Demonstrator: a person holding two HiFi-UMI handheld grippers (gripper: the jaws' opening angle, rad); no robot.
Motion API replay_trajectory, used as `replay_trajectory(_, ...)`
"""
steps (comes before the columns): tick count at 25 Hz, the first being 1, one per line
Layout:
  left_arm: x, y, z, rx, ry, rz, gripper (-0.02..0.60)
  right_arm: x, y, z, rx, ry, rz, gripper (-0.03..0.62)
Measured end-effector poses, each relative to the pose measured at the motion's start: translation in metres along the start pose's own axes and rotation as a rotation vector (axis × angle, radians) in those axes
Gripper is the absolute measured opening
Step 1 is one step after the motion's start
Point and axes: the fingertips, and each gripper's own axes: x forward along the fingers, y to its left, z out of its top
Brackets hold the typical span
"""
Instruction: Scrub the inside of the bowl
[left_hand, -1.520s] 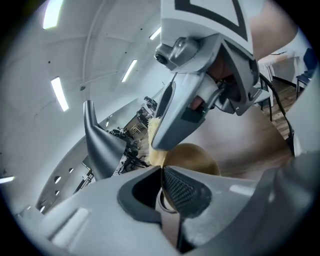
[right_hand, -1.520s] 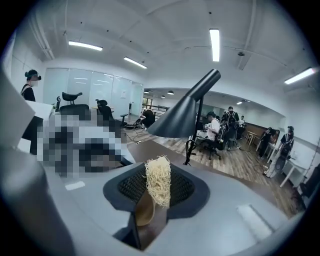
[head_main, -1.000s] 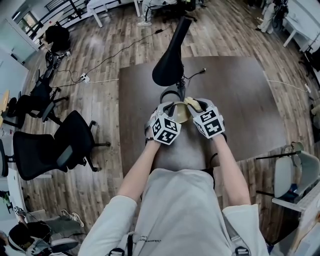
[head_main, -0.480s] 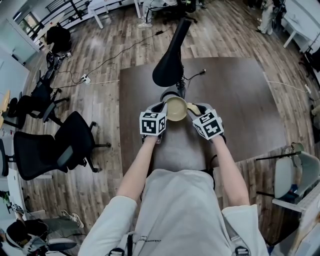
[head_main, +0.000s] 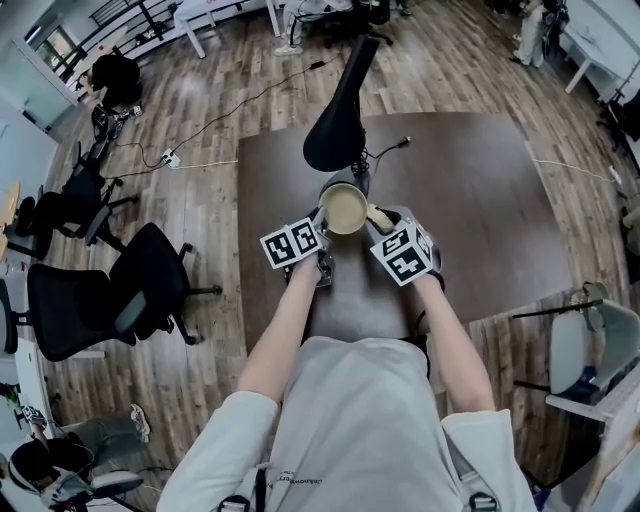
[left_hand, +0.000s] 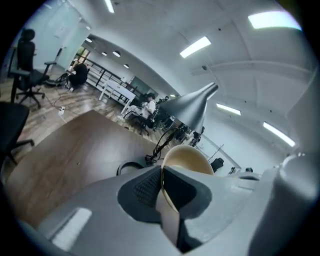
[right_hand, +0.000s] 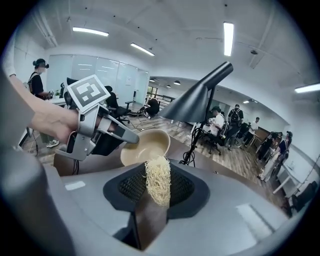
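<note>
A beige bowl (head_main: 344, 208) is held above the brown table (head_main: 470, 200), its opening facing up toward the head camera. My left gripper (head_main: 321, 224) is shut on the bowl's rim; in the left gripper view the rim (left_hand: 186, 159) runs between the two jaws (left_hand: 161, 181). My right gripper (head_main: 386, 222) is shut on a pale fibrous scrubber (right_hand: 157, 186), which sits at the bowl's right edge (head_main: 377, 213). The right gripper view shows the bowl's inside (right_hand: 146, 146) just beyond the scrubber tip, with the left gripper (right_hand: 100, 127) holding it from the left.
A black desk lamp (head_main: 340, 100) stands on the table just beyond the bowl, its cable (head_main: 392, 148) trailing right. Black office chairs (head_main: 110, 290) stand on the wooden floor to the left. A white chair (head_main: 590, 350) is at the right.
The bowl has moved away from the body toward the lamp. The left gripper's marker cube swung left and down. The right gripper followed slightly left, scrubber staying at the bowl's edge.
</note>
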Motion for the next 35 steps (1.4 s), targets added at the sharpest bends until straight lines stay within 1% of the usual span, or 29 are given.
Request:
replay_trajectory(4, 0.002, 0.0, -0.001, -0.219, -0.053, -0.069, 0.015, 0.001, 0.011, -0.002, 0.013, -0.01, 0.021, 0.127)
replay_trajectory(6, 0.002, -0.006, 0.001, -0.311, -0.079, -0.115, 0.015, 0.003, 0.017, 0.001, 0.015, -0.026, 0.028, 0.127)
replay_trajectory(8, 0.002, -0.012, 0.0, -0.377, -0.098, -0.149, 0.015, 0.006, 0.022, 0.003, 0.028, -0.043, 0.027, 0.127)
replay_trajectory(10, 0.004, -0.02, -0.002, -0.402, -0.106, -0.171, 0.015, 0.006, 0.024, 0.001, 0.053, -0.052, 0.025, 0.127)
replay_trajectory(13, 0.005, -0.033, -0.003, -0.448, -0.107, -0.22, 0.015, 0.005, 0.03, 0.002, 0.086, -0.084, 0.051, 0.129)
replay_trajectory(17, 0.002, -0.04, 0.001, -0.482, -0.118, -0.272, 0.015, 0.005, 0.032, 0.006, 0.124, -0.142, 0.059, 0.129)
replay_trajectory(25, 0.001, -0.054, 0.005, -0.633, -0.149, -0.39, 0.015, -0.006, 0.022, 0.019, 0.312, -0.26, 0.074, 0.127)
replay_trajectory(29, -0.001, -0.058, 0.007, -0.652, -0.147, -0.42, 0.015, -0.011, 0.02, 0.021, 0.304, -0.273, 0.072, 0.127)
replay_trajectory(32, 0.001, -0.059, 0.006, -0.652, -0.144, -0.428, 0.015, -0.015, 0.012, 0.018, 0.343, -0.292, 0.07, 0.127)
replay_trajectory(34, 0.002, -0.059, 0.006, -0.633, -0.137, -0.426, 0.015, -0.02, 0.003, 0.015, 0.358, -0.3, 0.064, 0.127)
replay_trajectory(35, 0.002, -0.059, 0.006, -0.611, -0.131, -0.423, 0.015, -0.024, 0.0, 0.013, 0.356, -0.301, 0.06, 0.127)
